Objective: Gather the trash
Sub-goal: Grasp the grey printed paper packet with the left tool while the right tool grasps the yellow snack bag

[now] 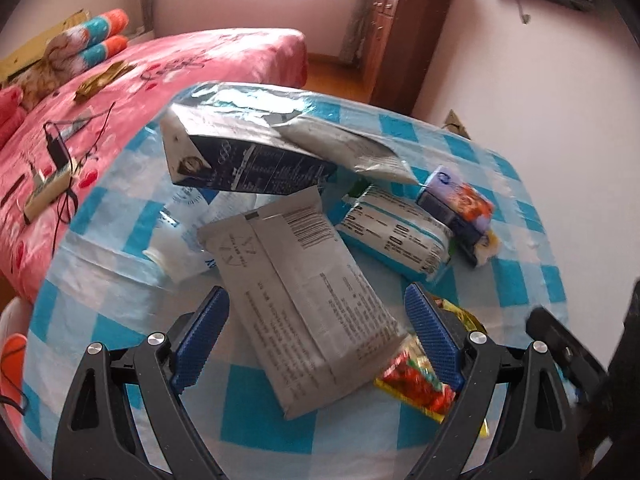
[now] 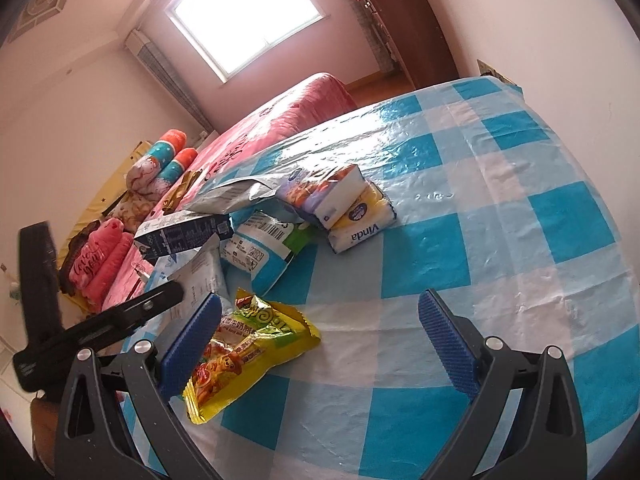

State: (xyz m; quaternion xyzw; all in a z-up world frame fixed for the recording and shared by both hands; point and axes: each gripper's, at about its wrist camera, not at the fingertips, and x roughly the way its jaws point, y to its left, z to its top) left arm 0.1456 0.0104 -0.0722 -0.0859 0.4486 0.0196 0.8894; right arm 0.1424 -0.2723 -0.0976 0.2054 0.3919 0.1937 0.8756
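Both grippers' fingers spread, grey packet [image 1: 308, 296] overlapping yellow snack wrapper [image 1: 420, 380], hiding its left edge

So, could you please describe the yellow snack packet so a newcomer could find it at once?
Start at the table with the blue and white checked cloth. The snack packet lies at the near end of the trash pile, beside the right gripper. It alone is bright yellow with green and red print.

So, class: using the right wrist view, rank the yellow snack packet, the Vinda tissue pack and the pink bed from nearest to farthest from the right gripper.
1. Yellow snack packet, by the right gripper's left finger.
2. Vinda tissue pack, mid-table.
3. Pink bed, beyond the table's far edge.
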